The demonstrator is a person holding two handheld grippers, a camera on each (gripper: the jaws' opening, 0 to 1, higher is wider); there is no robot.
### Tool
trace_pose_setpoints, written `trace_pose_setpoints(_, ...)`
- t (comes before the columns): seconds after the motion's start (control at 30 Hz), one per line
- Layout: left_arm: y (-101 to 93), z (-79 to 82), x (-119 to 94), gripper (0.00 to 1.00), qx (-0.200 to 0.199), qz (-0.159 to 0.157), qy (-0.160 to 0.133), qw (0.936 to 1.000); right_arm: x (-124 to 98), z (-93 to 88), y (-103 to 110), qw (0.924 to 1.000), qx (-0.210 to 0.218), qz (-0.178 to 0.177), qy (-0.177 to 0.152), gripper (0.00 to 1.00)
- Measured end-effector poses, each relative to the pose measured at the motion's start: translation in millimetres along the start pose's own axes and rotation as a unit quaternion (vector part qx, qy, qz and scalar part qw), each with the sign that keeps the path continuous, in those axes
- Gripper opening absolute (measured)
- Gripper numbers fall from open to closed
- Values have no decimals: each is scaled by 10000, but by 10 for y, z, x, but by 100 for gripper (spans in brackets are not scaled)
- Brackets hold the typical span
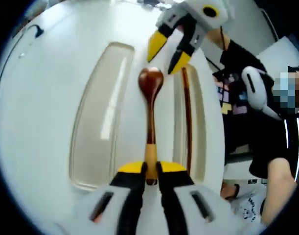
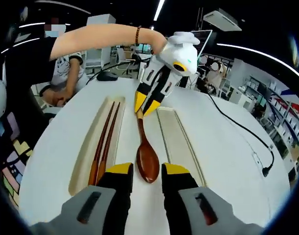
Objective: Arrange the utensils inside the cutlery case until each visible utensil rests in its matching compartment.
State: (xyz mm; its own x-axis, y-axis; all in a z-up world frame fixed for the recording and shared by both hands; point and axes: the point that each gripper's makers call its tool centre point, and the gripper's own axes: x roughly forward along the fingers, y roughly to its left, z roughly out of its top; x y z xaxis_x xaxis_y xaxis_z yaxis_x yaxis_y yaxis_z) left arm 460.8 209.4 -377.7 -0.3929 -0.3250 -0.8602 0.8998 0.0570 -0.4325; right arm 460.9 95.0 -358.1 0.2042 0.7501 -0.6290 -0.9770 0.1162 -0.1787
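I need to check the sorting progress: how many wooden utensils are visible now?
3: two chopsticks lying in the left compartment, and one spoon between the compartments, its handle held by the left hand-held gripper.

The left gripper view looks along its own tongs from close above the counter, facing the person. The right gripper view looks along its own tongs from the opposite end, facing away into the room, equally close. The two views face each other. Both share the cutlery case, the spoon lying on the case between its compartments, the chopsticks, and the opposing tongs.
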Motion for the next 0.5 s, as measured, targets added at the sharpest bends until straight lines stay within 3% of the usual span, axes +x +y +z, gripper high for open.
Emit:
trace_pose_setpoints(0.3, -12, -9, 14, 10, -41, -77, 155, 9998, 135, 4, -1, 9988, -454, -86, 166, 21)
trace_pose_setpoints(0.37, -19, -15, 15, 10, 28, -66, 131, 9999, 148, 6, -6, 9989, -423, -127, 139, 17)
trace_pose_setpoints(0.5, -22, -16, 20, 10, 113, 22, 99, 9999, 163, -6, -26, 9992, -359, -131, 78, 18)
